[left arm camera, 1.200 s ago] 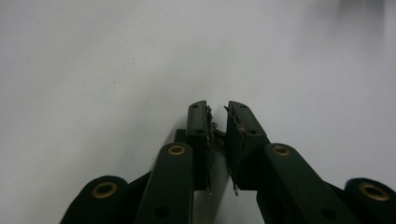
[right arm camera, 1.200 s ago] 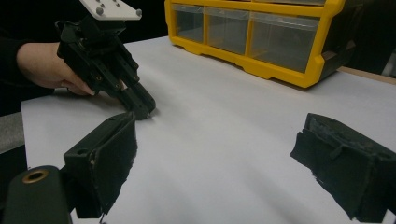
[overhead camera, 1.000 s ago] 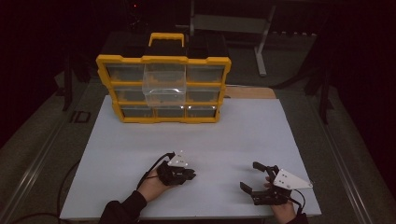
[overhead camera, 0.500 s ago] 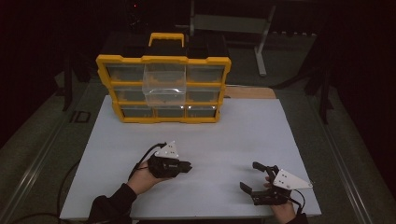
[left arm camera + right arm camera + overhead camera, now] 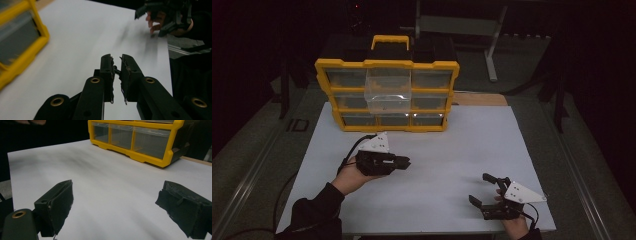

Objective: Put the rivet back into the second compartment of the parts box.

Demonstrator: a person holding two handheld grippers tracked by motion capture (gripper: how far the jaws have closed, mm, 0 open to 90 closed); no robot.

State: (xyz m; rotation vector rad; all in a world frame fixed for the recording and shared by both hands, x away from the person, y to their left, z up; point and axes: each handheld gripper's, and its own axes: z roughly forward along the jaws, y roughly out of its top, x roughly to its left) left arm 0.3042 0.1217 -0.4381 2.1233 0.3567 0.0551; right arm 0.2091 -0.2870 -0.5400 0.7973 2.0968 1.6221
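A yellow drawer organizer (image 5: 432, 65) with clear drawers stands at the back of the white tabletop (image 5: 462, 145). Its upper middle drawer (image 5: 388, 97) is pulled out toward me. My left gripper (image 5: 406, 161) hangs above the table in front of the organizer and points right. Its jaws are shut, with a thin slit between the pads (image 5: 108, 67). A tiny dark bit sits in that slit, and I cannot tell what it is. My right gripper (image 5: 479, 187) rests near the front right edge, its jaws spread wide with nothing between them.
The left gripper view has the organizer's yellow corner (image 5: 22, 50) at its left and the other hand (image 5: 156, 21) far off. In the right gripper view the organizer's bottom row of drawers (image 5: 147, 141) lies ahead. A wooden board (image 5: 479, 99) lies behind the table's right part.
My left gripper has lifted off the table and moved toward the organizer, jaws still shut. The right gripper has stayed where it was.
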